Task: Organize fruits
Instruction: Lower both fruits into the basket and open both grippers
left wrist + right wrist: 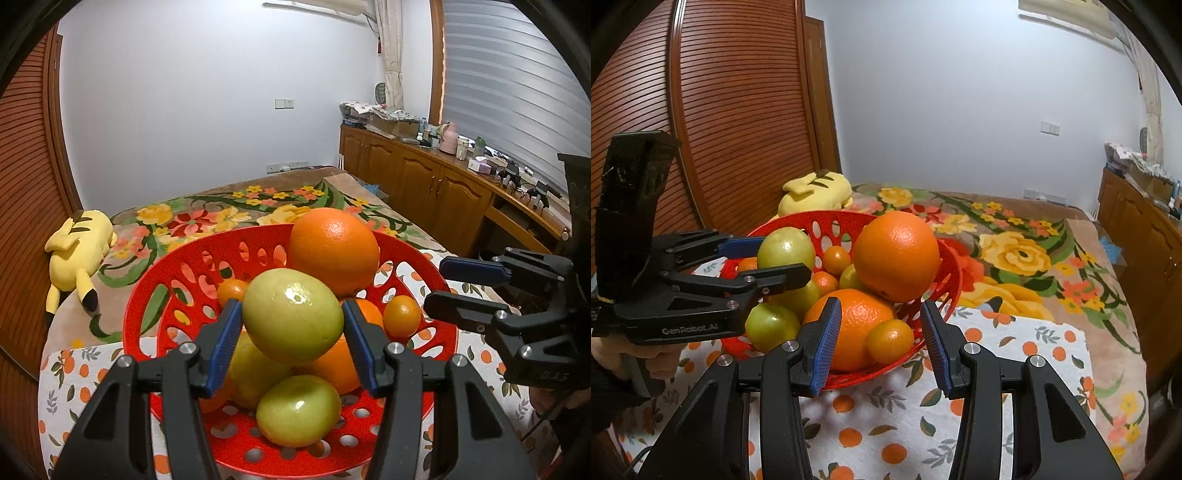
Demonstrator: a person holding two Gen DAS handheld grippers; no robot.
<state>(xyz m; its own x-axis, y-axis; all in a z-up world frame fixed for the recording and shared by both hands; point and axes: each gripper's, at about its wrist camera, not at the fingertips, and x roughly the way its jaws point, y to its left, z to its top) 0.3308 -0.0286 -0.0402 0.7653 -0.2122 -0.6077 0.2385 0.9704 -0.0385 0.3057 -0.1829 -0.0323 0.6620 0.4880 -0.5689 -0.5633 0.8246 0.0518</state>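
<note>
A bed covered by a brown blanket with a bright floral print [1015,254] fills the room; on its near end lies a white cloth printed with small oranges and leaves [916,417], and on that cloth stands a red oval plastic basket pierced with holes [173,280]; a yellow plush toy [75,254] lies on the blanket by the slatted wooden door, well apart from the basket.

The basket is heaped with fruit; a large orange [334,251] sits on top at the far side, a second large orange [849,332] lies lower against the near rim in the right wrist view, and a small orange tangerine [889,340] rests just beside it; another green fruit [298,410] lies at the bottom of the pile in the left wrist view.

The left gripper [291,325] is clenched on a smooth green round fruit [291,314], blue pads pressed to both its sides, above the pile; the right gripper [881,339] stands released beside the basket rim, its pads apart and grasping nothing.
</note>
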